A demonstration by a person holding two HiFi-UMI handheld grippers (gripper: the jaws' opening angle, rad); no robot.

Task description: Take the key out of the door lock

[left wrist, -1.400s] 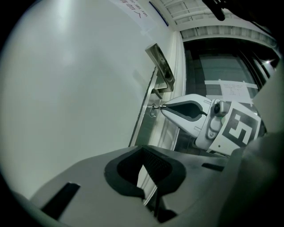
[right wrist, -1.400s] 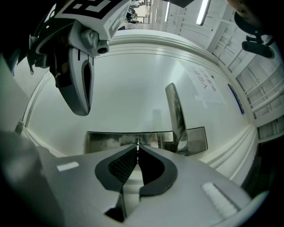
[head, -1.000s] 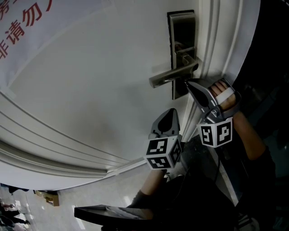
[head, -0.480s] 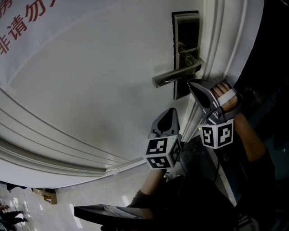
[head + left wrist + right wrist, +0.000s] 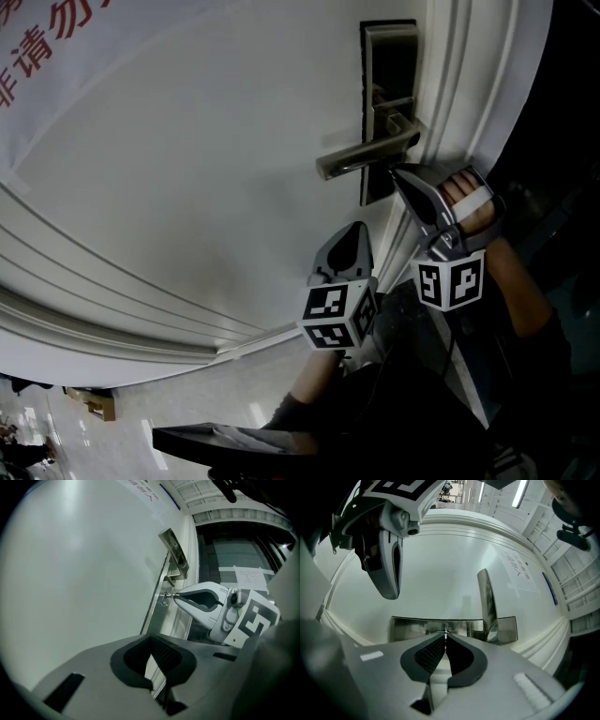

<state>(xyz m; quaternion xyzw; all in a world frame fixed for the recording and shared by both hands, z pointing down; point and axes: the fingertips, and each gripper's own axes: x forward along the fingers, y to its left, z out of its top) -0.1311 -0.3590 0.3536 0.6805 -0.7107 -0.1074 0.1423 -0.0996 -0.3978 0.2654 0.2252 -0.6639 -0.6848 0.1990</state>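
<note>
Head view: right gripper [image 5: 397,174] has its tips at the lock plate [image 5: 386,56], just under the handle [image 5: 361,157]. Left gripper [image 5: 354,232] hangs lower, off the door.

Left gripper view: own jaws together, empty. Key [image 5: 168,595] sits in the lock, pinched by the right tips.

Right gripper view: jaws closed on the thin key.

Risk: the hold is only at the very tips, so a skewed pull could bind the key or slip off it.

In the head view the dark steel lock plate [image 5: 389,58] and its silver lever handle [image 5: 361,159], just above the right gripper [image 5: 394,172], now sit slightly further right. The white banner with red characters [image 5: 56,66], far left of the left gripper [image 5: 356,230], slides toward the upper-left corner.
</note>
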